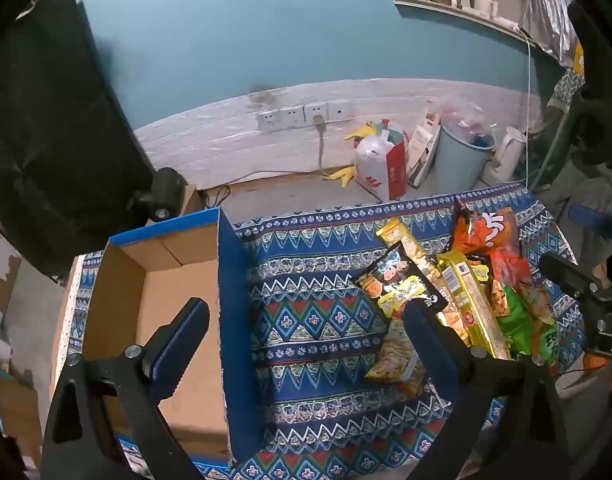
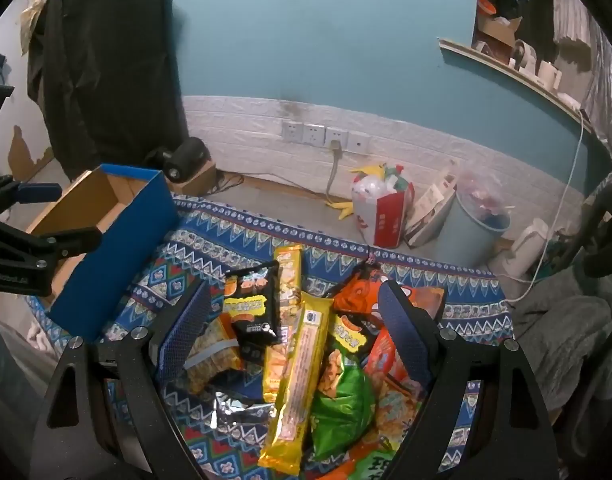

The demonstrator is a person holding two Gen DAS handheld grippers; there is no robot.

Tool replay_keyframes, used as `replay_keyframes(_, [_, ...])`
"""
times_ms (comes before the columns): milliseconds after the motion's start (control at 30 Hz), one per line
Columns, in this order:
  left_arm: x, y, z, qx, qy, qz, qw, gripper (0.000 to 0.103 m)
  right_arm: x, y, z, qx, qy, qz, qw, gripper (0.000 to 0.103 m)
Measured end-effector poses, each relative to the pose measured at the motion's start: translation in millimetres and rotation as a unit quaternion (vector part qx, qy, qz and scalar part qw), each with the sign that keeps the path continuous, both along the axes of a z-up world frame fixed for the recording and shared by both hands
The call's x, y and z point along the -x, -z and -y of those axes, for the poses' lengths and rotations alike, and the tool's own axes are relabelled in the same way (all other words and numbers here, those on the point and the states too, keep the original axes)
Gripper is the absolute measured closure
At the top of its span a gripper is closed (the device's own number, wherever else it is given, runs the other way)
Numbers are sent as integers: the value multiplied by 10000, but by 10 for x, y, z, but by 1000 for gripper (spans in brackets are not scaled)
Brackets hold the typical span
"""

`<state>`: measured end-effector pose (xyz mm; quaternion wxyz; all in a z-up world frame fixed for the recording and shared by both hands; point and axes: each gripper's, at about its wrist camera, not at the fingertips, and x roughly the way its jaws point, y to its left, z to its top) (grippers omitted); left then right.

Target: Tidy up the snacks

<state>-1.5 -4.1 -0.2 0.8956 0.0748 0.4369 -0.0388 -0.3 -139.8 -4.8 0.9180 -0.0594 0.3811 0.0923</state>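
Left gripper (image 1: 306,320): fingers spread wide, nothing between them; seen from its own camera, the fingers rise from the lower left and lower right of the frame.
Right gripper (image 2: 294,316): fingers also spread wide, holding nothing, rising from the lower corners of its own view.
Left gripper in the right view: at the left edge, mid-height.

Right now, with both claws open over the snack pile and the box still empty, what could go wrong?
1. The snacks overlap: closing the right claw around the long yellow packet may also catch the green bag beside it.
2. The black packet lies on top of others, so pulling one out could drag neighbours across the patterned cloth.
3. The blue box has a tall wall facing the pile; a low carry might snag on it.
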Motion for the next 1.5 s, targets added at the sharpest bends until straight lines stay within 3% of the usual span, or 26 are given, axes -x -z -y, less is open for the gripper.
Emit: replay_keyframes(1500, [32,29,71,1,68,-51,10000,4,-2,48,34,89,-5,-114,9999,19])
